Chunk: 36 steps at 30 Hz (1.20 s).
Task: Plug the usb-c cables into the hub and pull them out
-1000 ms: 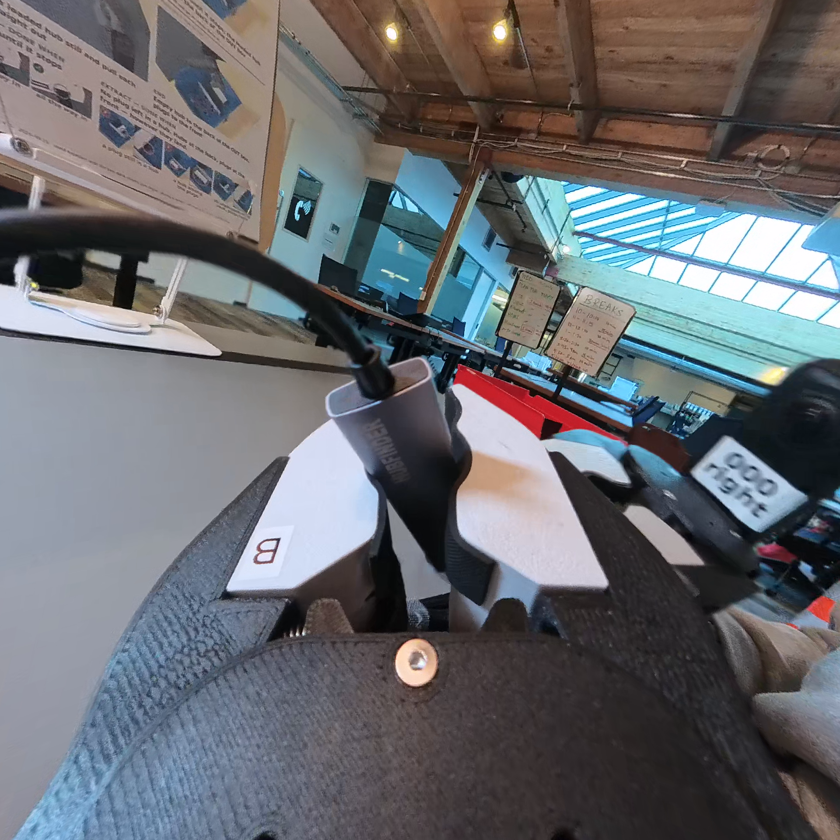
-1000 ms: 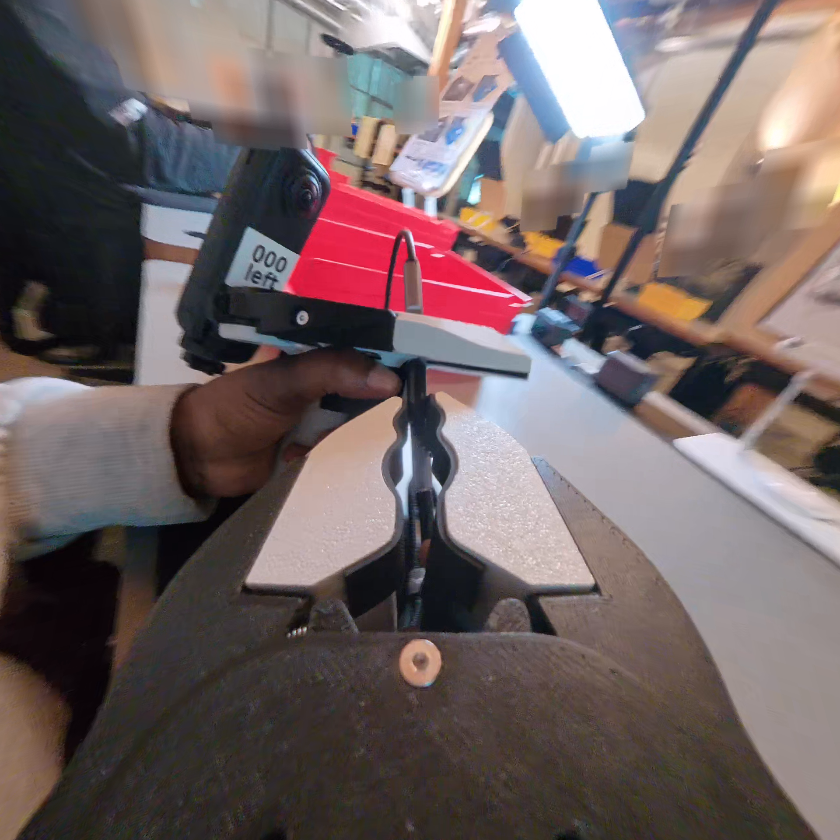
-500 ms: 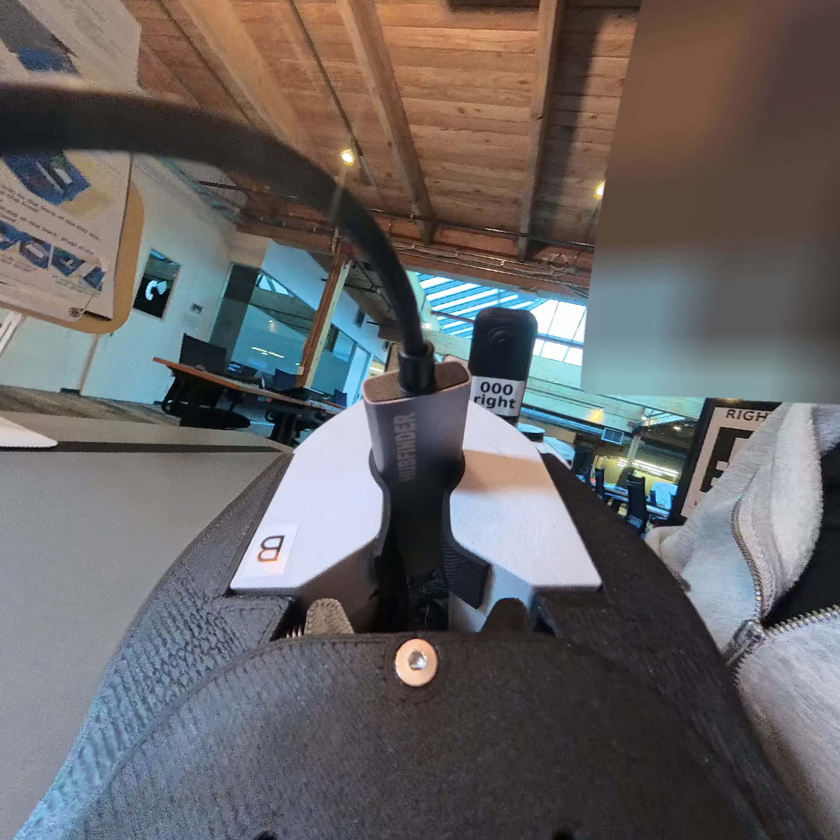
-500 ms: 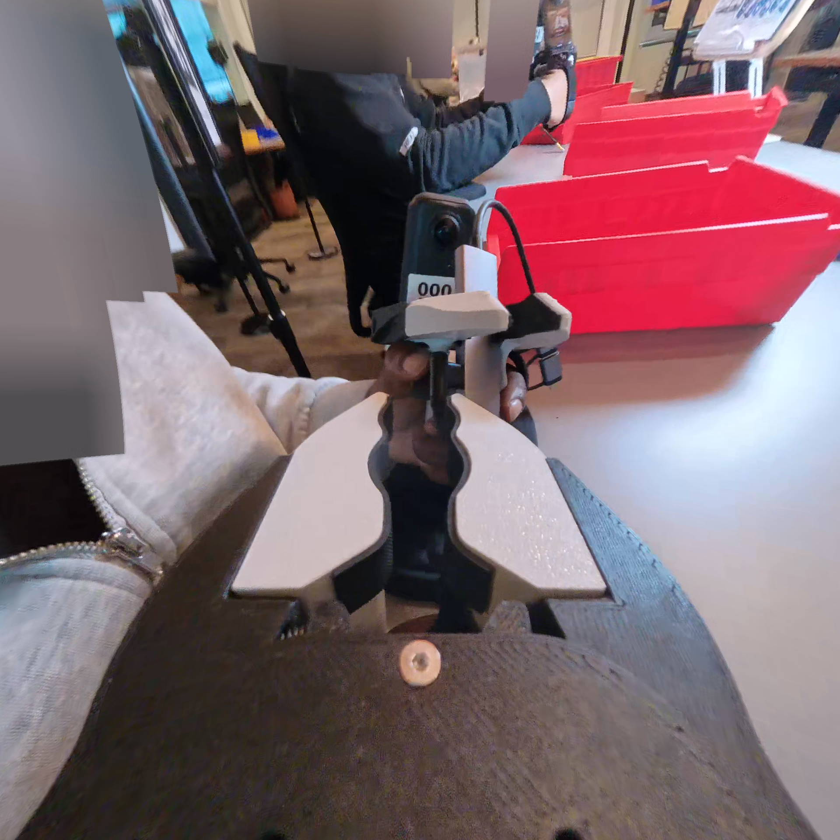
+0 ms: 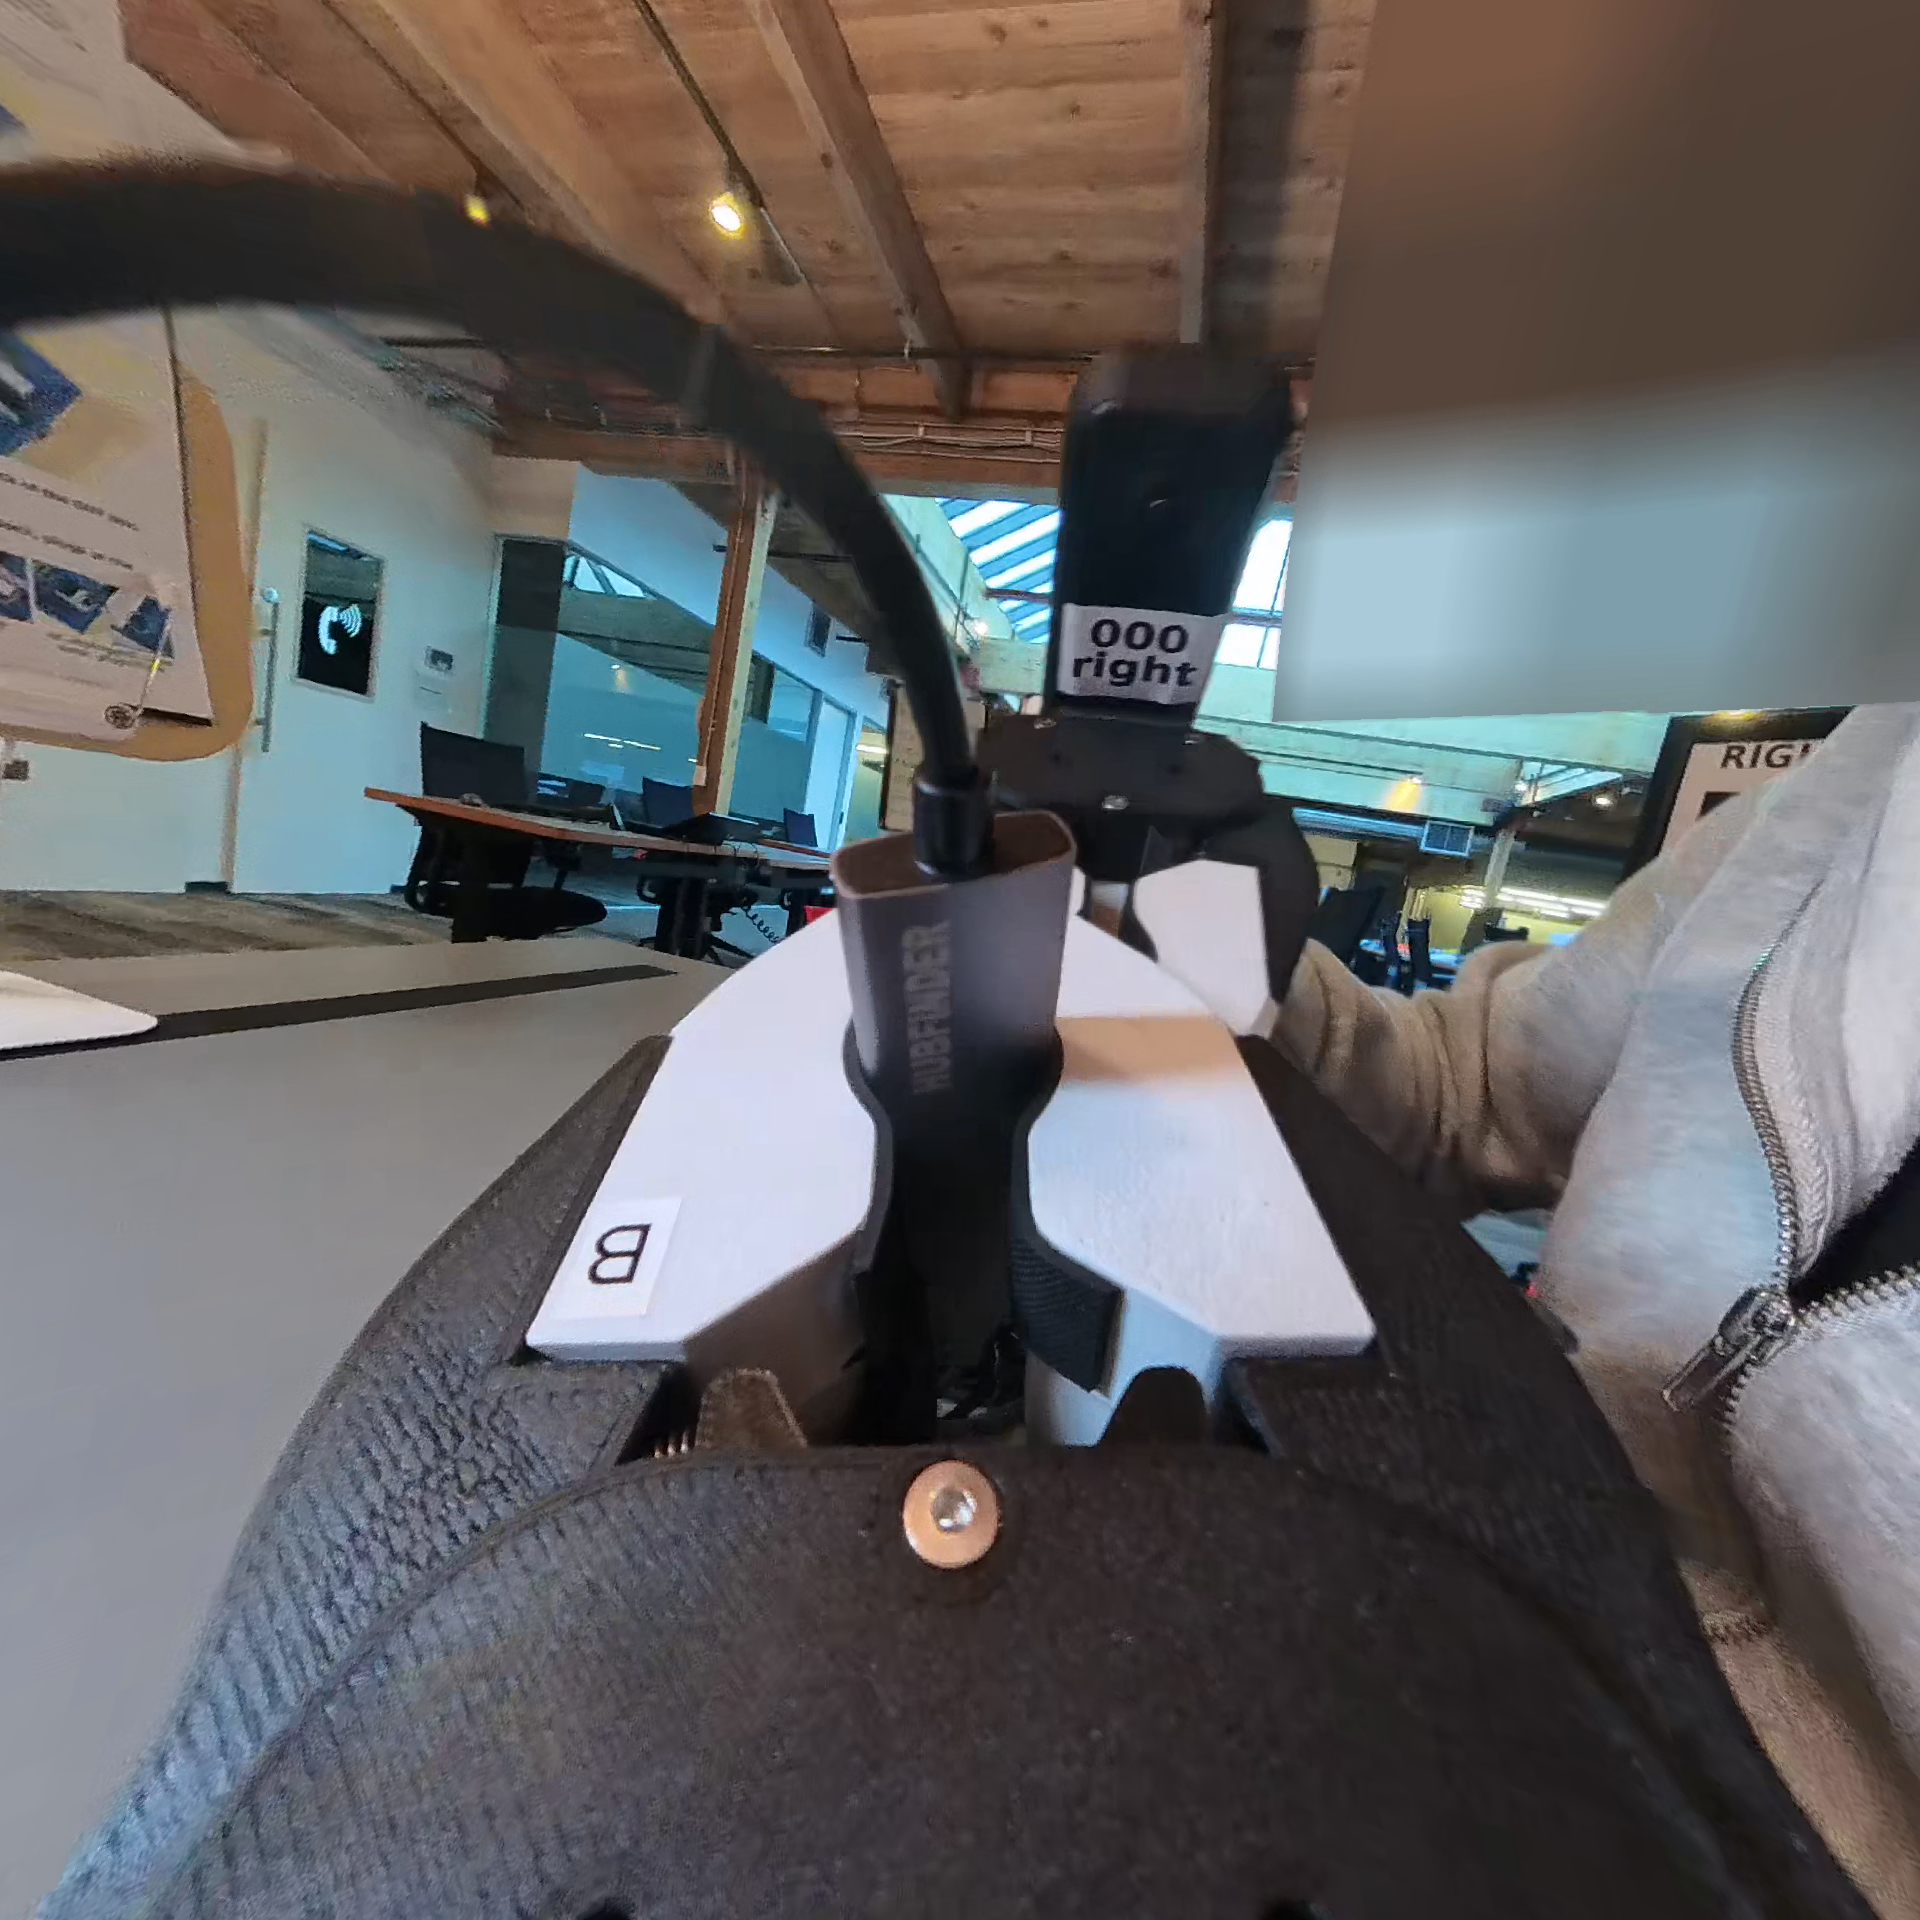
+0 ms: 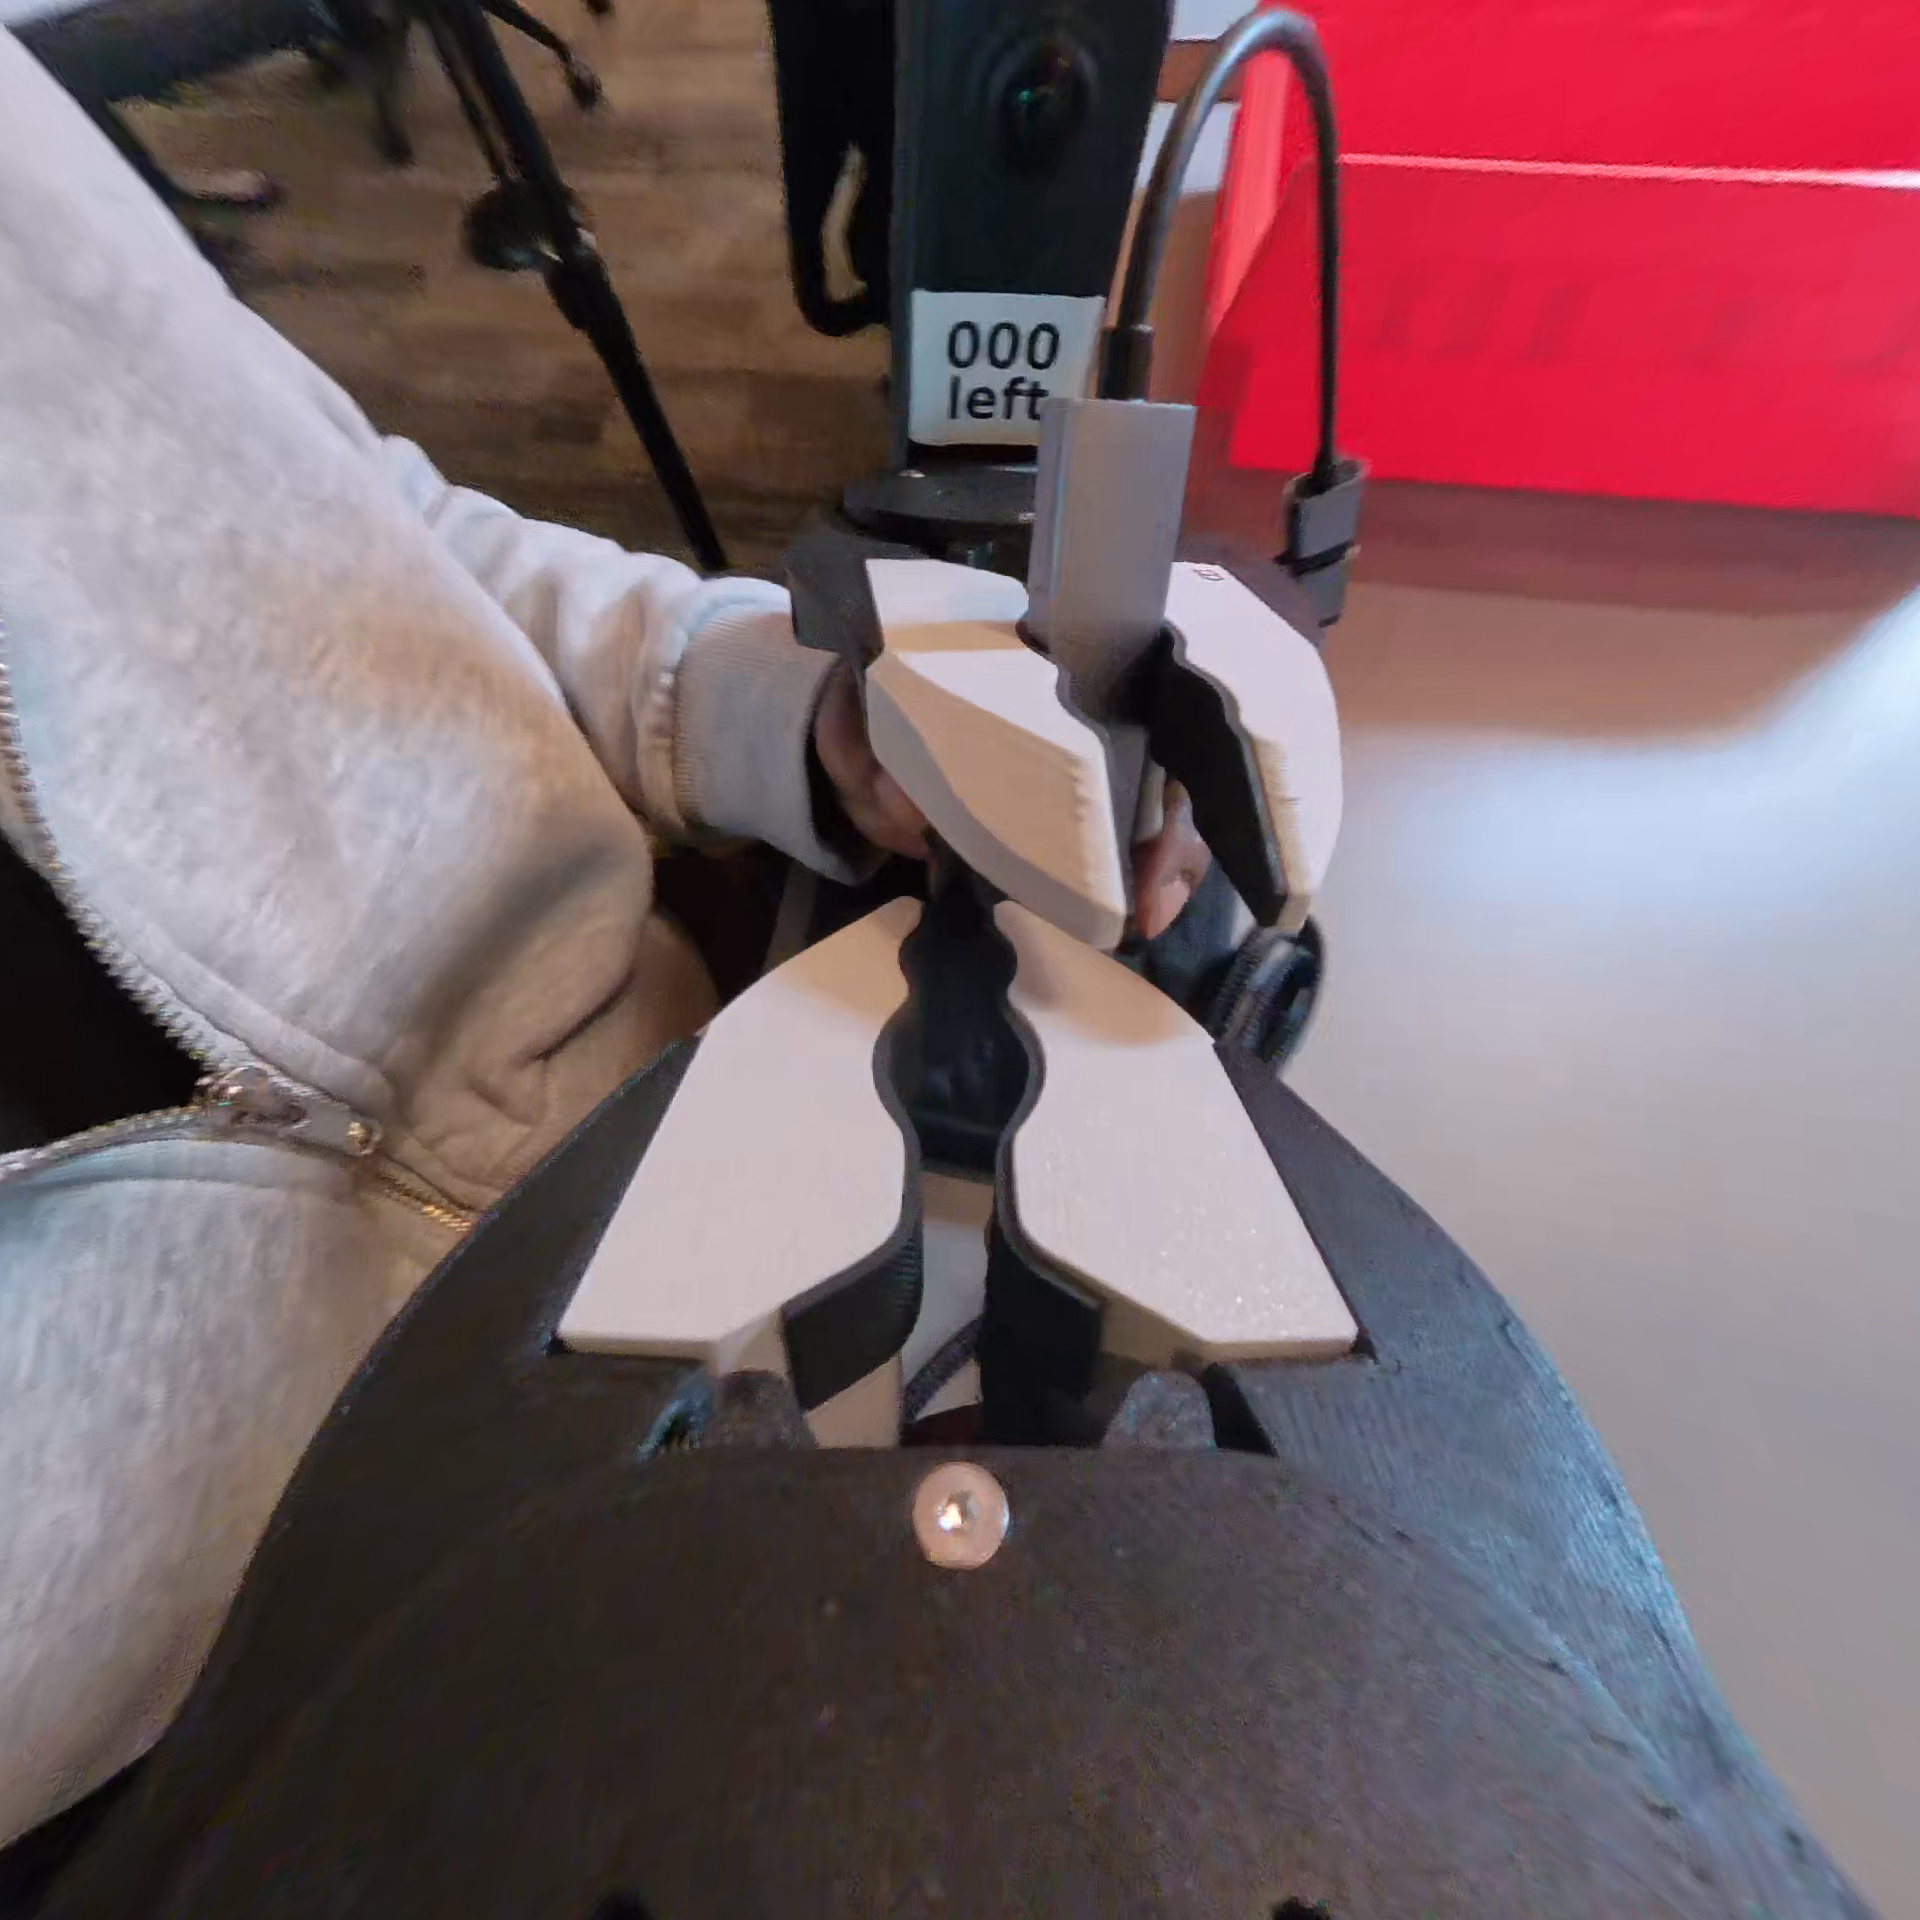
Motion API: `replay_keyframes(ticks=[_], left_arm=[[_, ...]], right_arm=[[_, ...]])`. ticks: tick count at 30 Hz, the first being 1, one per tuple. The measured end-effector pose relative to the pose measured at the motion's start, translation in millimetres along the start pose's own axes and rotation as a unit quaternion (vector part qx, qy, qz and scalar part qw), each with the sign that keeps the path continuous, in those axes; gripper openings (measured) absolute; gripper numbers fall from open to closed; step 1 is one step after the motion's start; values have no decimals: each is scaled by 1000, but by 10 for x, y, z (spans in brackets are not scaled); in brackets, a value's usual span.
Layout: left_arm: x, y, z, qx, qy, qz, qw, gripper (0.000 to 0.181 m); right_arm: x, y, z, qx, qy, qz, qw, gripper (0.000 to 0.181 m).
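Right wrist view: my right fingers [image 6: 961, 920] pinch a dark cable [image 6: 961, 1049], its plug hidden; left fingers [image 5: 956, 997] clamp the hub [image 5: 951, 935] above open worktop [image 6: 1610, 987].

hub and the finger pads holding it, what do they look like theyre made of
The hub: probably anodised metal, going by its even matte grey sheen and crisp edges, though coated plastic is possible. The left hand-held gripper has fingers of white, grainy, matte material, likely printed plastic, set in a layered black shell.
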<state>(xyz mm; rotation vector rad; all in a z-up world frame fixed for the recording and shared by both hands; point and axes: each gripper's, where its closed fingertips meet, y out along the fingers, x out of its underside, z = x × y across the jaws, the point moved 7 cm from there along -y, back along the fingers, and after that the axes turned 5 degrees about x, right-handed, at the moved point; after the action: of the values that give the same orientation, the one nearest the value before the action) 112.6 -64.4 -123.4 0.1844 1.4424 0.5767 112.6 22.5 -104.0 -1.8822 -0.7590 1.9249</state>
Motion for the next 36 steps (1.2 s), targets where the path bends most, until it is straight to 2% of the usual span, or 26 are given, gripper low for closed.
replay_keyframes(ticks=[2, 4, 6, 8, 11, 16, 21, 23, 24, 25, 26, 27, 28, 29, 30, 31, 34, 36], left_arm=[[0, 2, 16, 17, -8, 3, 1000, 17], [-8, -14, 0, 5, -8, 8, 1000, 17], [2, -10, -11, -12, 9, -3, 1000, 16], [13, -6, -27, -35, 24, -14, 999, 17], [18, -1, -37, -28, 13, -16, 999, 17], [50, 70, 95, 27, 7, -23, 999, 17], [34, 42, -5, 6, -45, 3, 999, 17], [40, 22, -47, 2, -82, 14, 997, 17], [64, -20, -159, -46, -113, 18, 992, 17], [49, -113, -323, -84, -165, 61, 981, 16], [-6, -182, -365, -39, -217, 103, 970, 16], [-50, -228, -337, -30, -206, 128, 970, 16], [-60, -218, -266, -38, -163, 108, 980, 16], [-40, -165, -200, -47, -116, 65, 990, 16], [-17, -113, -160, -56, -83, 34, 994, 16], [-1, -93, -160, -70, -73, 27, 995, 16], [-27, -168, -248, -88, -110, 66, 988, 16], [-44, -200, -260, -92, -115, 84, 986, 16]], right_arm=[[28, 54, 36, -62, 50, 18, 997, 8], [59, 72, 105, -113, 117, 48, 985, 8], [107, 87, 135, -120, 135, 71, 981, 8], [140, 95, 124, -86, 115, 91, 985, 8], [164, 95, 82, -56, 72, 119, 989, 7], [237, 56, 20, -131, 20, 168, 977, 7], [257, 77, 83, -142, 31, 233, 962, 7], [239, 86, 86, -136, 10, 244, 960, 7], [144, -8, -92, -224, -25, 293, 929, 7], [-20, -82, -254, -272, -33, 323, 906, 7], [-126, -49, -329, -234, -78, 291, 924, 7], [-152, 15, -221, -108, -134, 242, 955, 7], [-123, -2, -50, -12, -160, 204, 966, 7], [-86, -71, 64, 1, -135, 195, 971, 7], [-58, -157, 130, -15, -94, 210, 973, 7], [-16, -228, 202, -5, -67, 219, 973, 7], [175, -379, 457, 130, -45, 191, 972, 7], [260, -478, 589, 226, -9, 187, 956, 7]])
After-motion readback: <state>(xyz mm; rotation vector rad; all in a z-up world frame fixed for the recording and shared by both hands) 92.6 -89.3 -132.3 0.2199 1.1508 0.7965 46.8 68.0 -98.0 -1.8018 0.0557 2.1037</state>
